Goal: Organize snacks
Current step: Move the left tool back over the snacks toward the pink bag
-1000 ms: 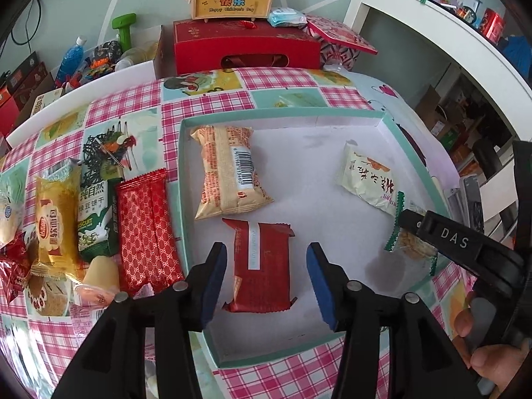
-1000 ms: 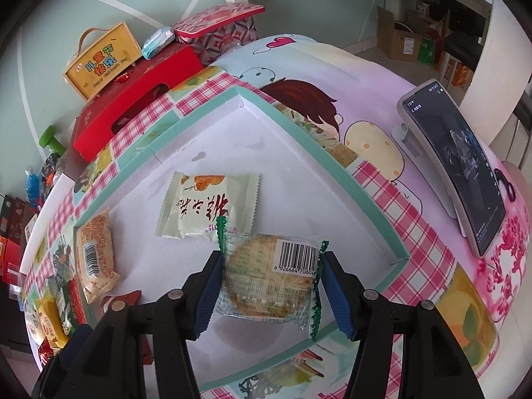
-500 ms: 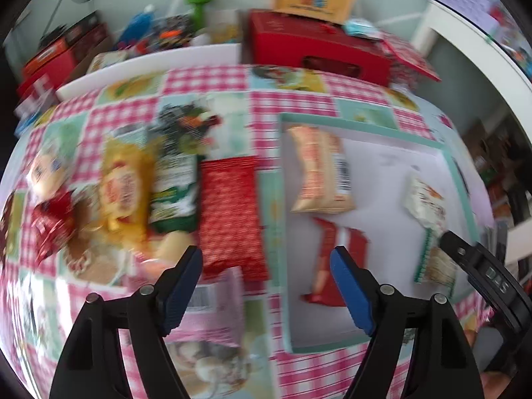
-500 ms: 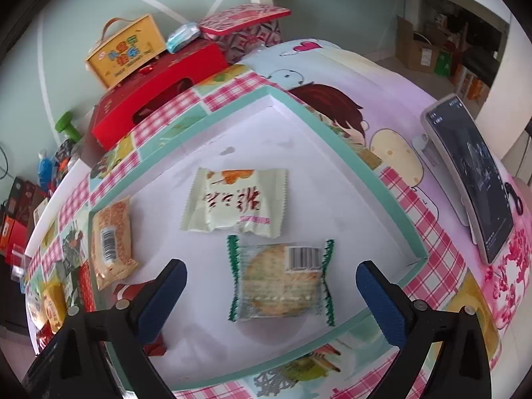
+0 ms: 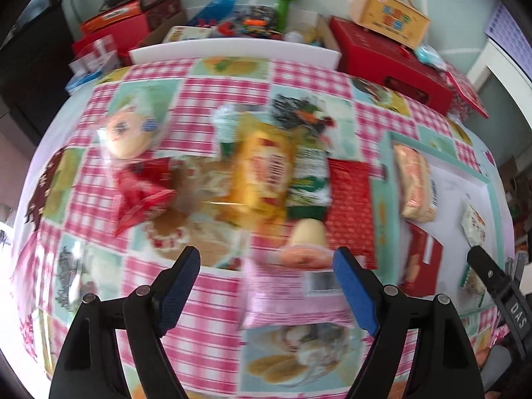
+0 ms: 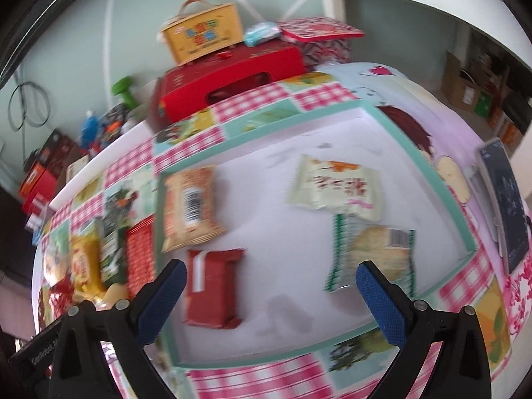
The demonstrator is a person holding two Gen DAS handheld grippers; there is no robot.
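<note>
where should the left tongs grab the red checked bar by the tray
Take the red bar across its narrow width near the middle, coming straight down from above. It lies flat, with its long axis running away from the left tongs. The green pack touches one long edge and the tray wall borders the other, so room is tight.

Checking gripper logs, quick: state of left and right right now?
Left gripper: open, holding nothing, over the loose snacks on the tablecloth.
Right gripper: open, holding nothing, over the tray.

Home room: cartoon checked tablecloth [image 5: 212, 76], gift boxes [image 6: 229, 66], cluttered shelves [image 6: 478, 89].
</note>
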